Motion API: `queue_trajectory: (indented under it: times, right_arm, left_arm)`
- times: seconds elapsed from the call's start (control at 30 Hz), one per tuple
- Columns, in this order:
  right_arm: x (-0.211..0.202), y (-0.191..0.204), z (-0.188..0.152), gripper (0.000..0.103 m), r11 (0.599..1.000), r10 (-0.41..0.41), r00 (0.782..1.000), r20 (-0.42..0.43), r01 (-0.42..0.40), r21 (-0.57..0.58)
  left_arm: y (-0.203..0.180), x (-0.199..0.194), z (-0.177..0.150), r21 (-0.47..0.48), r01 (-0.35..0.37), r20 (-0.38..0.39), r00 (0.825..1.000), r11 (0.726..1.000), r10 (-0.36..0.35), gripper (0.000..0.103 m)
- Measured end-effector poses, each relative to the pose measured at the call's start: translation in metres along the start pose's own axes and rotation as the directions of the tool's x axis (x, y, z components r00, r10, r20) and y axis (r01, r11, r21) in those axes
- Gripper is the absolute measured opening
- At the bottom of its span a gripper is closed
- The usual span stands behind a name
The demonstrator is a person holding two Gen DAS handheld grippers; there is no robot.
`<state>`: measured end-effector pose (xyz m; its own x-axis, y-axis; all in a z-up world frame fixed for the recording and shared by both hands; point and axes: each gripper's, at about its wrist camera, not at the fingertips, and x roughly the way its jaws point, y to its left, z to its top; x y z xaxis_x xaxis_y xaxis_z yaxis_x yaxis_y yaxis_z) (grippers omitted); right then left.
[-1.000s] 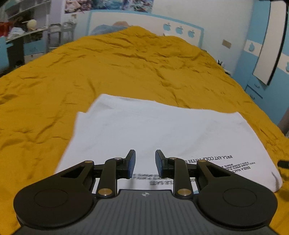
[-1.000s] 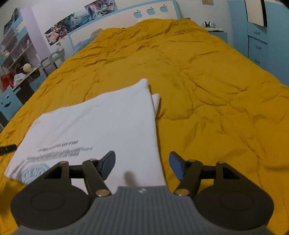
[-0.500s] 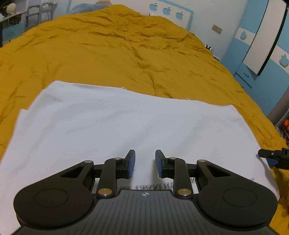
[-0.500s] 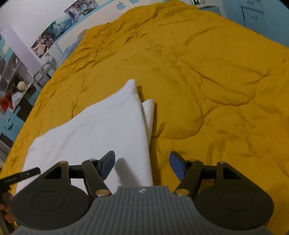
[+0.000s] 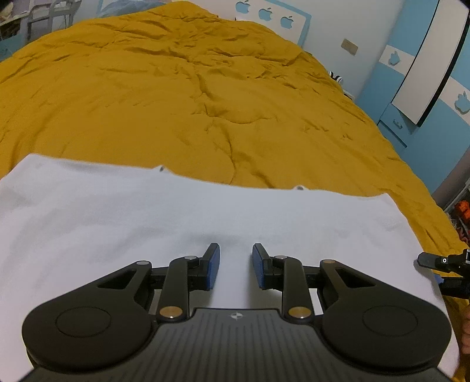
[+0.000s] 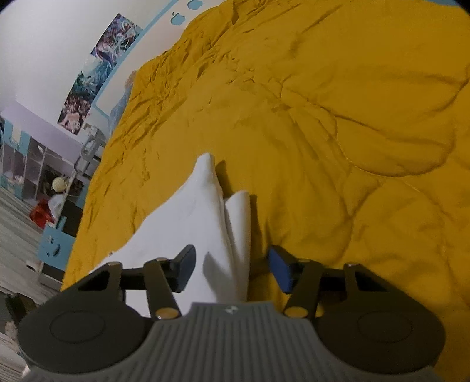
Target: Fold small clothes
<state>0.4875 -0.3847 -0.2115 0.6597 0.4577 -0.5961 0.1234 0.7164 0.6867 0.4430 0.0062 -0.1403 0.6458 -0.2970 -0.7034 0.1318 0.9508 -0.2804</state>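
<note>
Home bedroom. Bed with mustard quilt (image 5: pixel 205 88), blue apple-cutout headboard (image 5: pixel 273 20), blue wardrobe (image 5: pixel 426 88), posters (image 6: pixel 97 73).

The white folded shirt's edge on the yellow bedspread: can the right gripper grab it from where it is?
Probably yes. The right gripper straddles the white folded shirt edge, jaws just closing but pads not yet pressing; nothing blocks it on the yellow bedspread.
</note>
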Motion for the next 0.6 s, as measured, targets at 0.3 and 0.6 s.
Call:
queue_trajectory:
  times: [0.3, 0.6]
  right_arm:
    - [0.031, -0.002, 0.016, 0.024, 0.997, 0.060, 0.998, 0.000, -0.060, 0.047]
    - [0.027, 0.016, 0.022, 0.009, 0.994, 0.107, 0.994, 0.033, -0.108, 0.028]
  left_arm:
    - [-0.014, 0.037, 0.022, 0.048, -0.067, -0.014, 0.998, 0.997, 0.067, 0.031]
    - [-0.024, 0.035, 0.031, 0.029, -0.086, -0.034, 0.996, 0.996, 0.087, 0.031]
